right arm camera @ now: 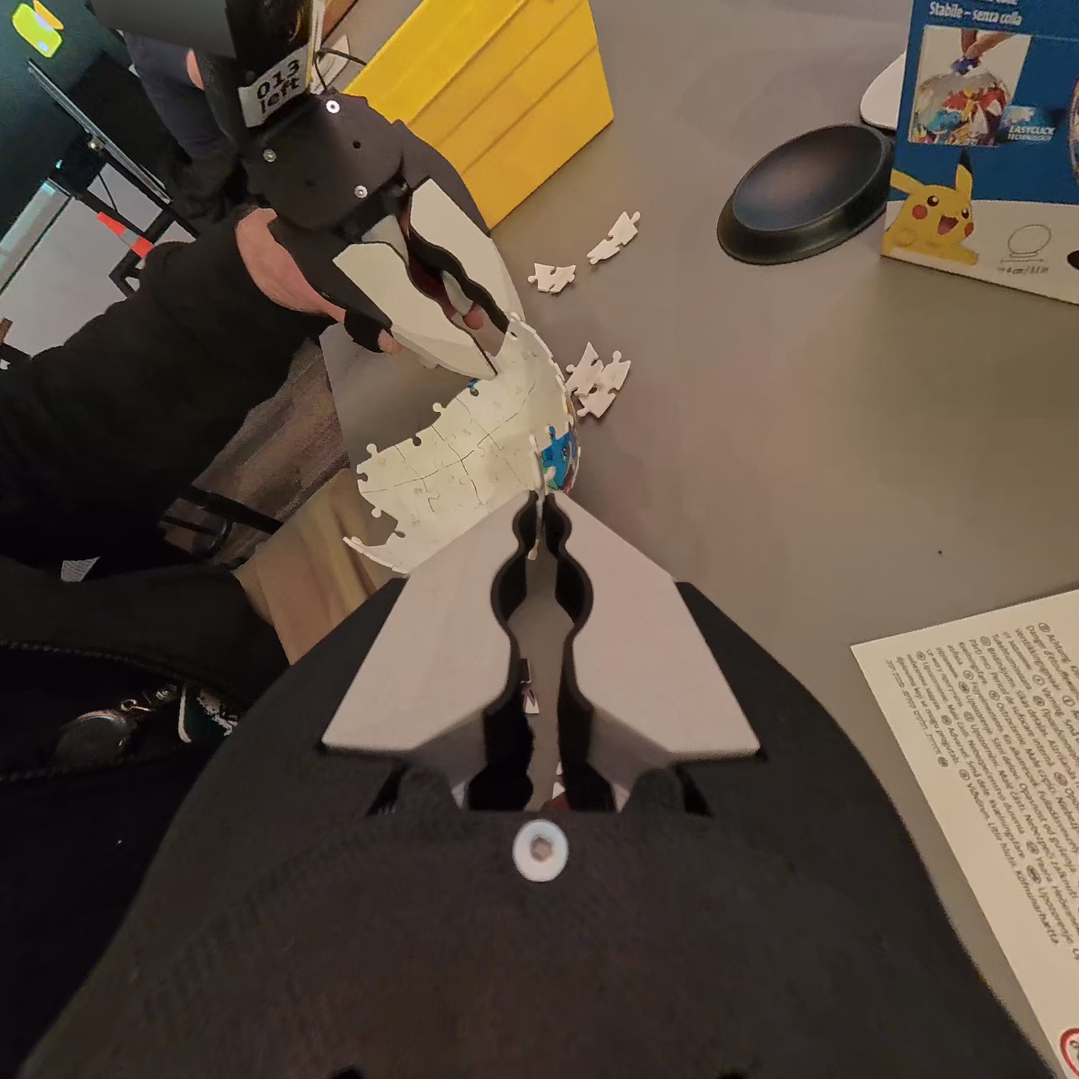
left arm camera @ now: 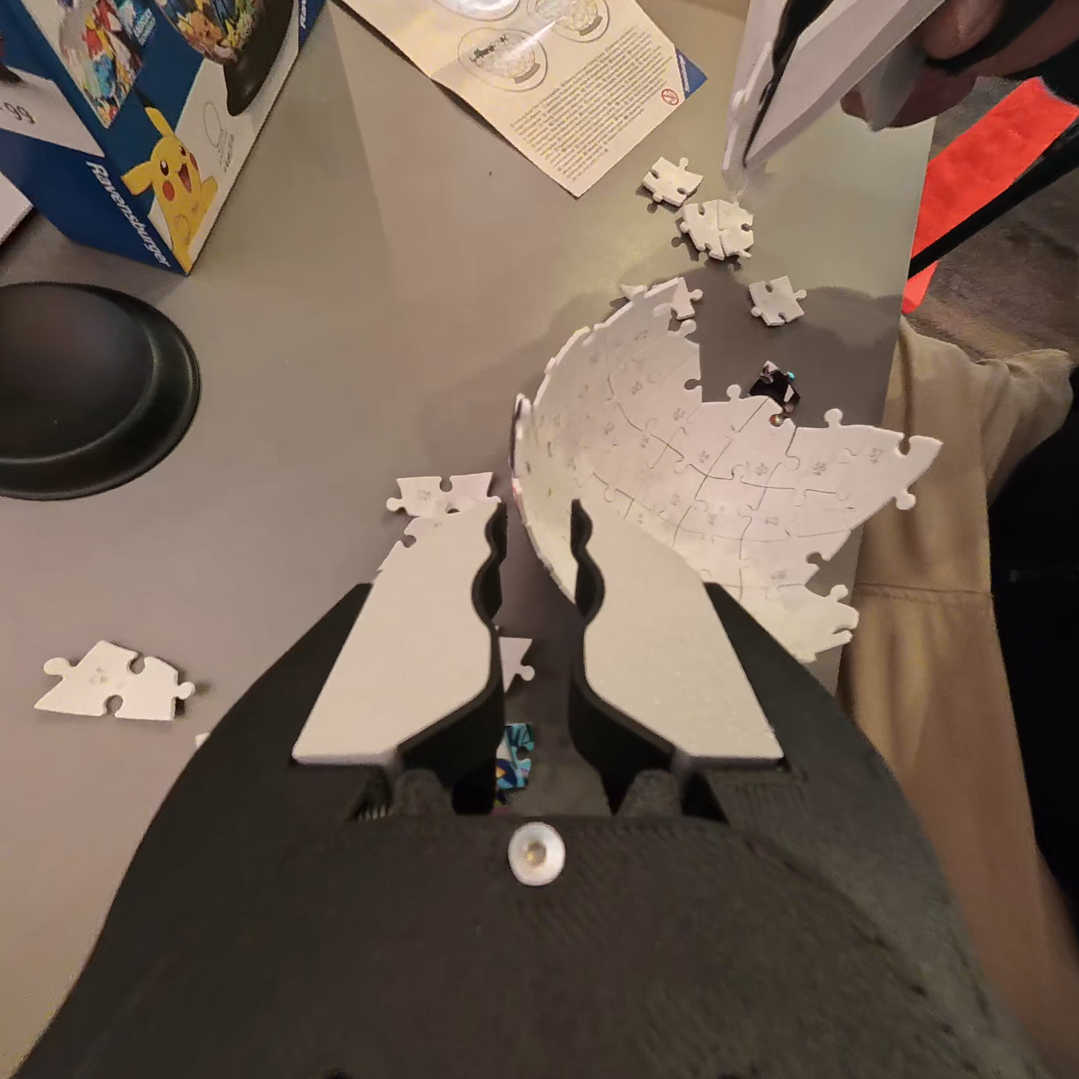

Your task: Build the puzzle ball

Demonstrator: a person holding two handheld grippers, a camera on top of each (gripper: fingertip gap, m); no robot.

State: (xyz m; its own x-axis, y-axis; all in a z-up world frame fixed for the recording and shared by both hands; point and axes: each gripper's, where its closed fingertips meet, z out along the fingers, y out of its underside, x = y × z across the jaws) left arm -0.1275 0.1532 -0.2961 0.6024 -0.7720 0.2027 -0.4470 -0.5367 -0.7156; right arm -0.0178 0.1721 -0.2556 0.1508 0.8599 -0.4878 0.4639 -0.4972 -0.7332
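With the right gripper point(right arm camera: 540, 514) pinching the half-built ball's point(right arm camera: 467, 461) rim at the bench's point(right arm camera: 759, 467) edge and the left gripper's point(left arm camera: 537, 514) fingers parted, the shell could buckle.

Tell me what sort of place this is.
Probably an office or lab workspace: a grey table with a puzzle box, a yellow bin, and a desk with equipment behind.

An office or lab: grey table point(right arm camera: 817, 467), carpeted floor point(left arm camera: 1004, 251), dark monitor point(right arm camera: 52, 105), yellow bin point(right arm camera: 502, 99).
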